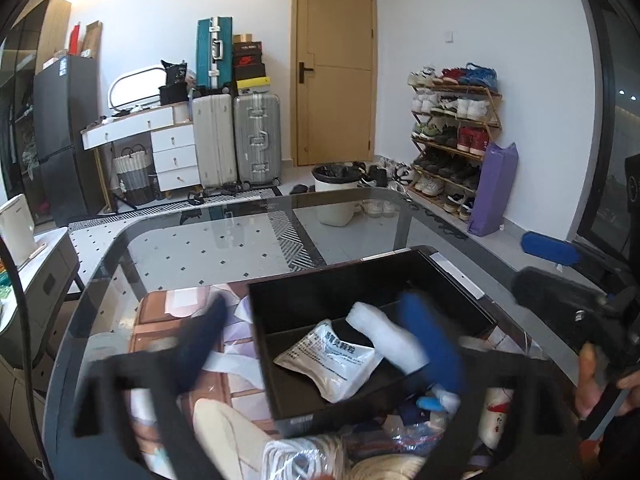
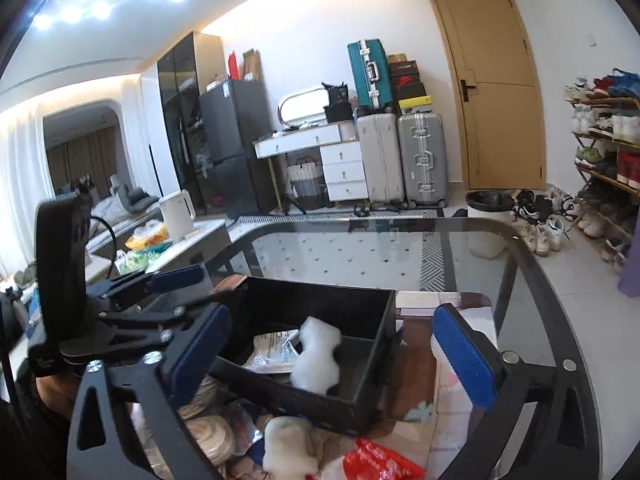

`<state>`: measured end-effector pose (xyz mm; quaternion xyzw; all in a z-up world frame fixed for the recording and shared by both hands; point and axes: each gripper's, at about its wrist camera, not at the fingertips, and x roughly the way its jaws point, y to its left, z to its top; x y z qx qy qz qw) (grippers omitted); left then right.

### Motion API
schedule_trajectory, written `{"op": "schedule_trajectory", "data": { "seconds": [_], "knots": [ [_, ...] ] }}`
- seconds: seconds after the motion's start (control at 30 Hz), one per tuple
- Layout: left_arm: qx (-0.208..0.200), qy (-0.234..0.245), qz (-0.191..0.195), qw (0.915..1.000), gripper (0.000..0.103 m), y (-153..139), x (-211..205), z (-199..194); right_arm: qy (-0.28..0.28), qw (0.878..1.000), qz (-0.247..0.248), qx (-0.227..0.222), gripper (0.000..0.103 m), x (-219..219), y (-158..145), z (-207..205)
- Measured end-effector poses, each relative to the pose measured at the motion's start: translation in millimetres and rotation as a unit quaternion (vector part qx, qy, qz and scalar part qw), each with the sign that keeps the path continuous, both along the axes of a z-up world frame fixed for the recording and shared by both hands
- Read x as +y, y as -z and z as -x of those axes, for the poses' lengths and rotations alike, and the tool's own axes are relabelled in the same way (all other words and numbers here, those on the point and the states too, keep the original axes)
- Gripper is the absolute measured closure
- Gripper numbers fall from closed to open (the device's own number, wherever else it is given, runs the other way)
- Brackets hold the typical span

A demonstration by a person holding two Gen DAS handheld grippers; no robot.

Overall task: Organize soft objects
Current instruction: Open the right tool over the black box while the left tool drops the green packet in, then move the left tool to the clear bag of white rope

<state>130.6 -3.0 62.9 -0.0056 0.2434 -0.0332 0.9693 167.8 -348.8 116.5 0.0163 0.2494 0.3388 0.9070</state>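
While both tools stand spread wide with nothing between their pads, we see the white wad (image 2: 316, 356) lying inside the black box (image 2: 360, 364), just beyond the right gripper (image 2: 332, 356) and between its blue fingers. From the left wrist, our left gripper (image 1: 320, 348) frames the same wad (image 1: 384, 340), its long axis running from the upper left toward the lower right of the frame, resting across the printed pouch (image 1: 328, 356). Blur smears the left fingers (image 1: 436, 344), and the wad's lower end is hidden behind one. Nearer us, rope coils (image 1: 296, 460) and a red bag (image 2: 380, 462) are cut off by the frame edge. Farther on, the glass table (image 2: 460, 240) stretches toward the suitcases (image 2: 420, 156).
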Motion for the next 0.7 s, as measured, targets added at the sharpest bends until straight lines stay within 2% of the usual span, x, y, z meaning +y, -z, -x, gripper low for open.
{"op": "schedule_trajectory", "data": {
  "seconds": [0.03, 0.3, 0.43, 0.7],
  "knots": [
    [-0.007, -0.006, 0.003, 1.0000, 0.000, -1, 2, 4, 0.006, 1.000, 0.005, 0.001, 0.000, -3, 0, 3],
    [0.018, -0.001, 0.028, 0.9994, 0.000, 5, 14, 29, 0.008, 0.999, 0.033, 0.021, 0.000, -25, 11, 23],
    [0.020, 0.008, 0.027, 0.9994, 0.000, 9, 16, 45, 0.001, 0.999, 0.038, 0.038, 0.000, -34, 24, 34],
    [0.030, -0.019, 0.018, 0.9992, 0.000, 22, 27, 61, -0.014, 0.997, 0.059, 0.056, 0.000, -49, 38, 51]
  ]
}}
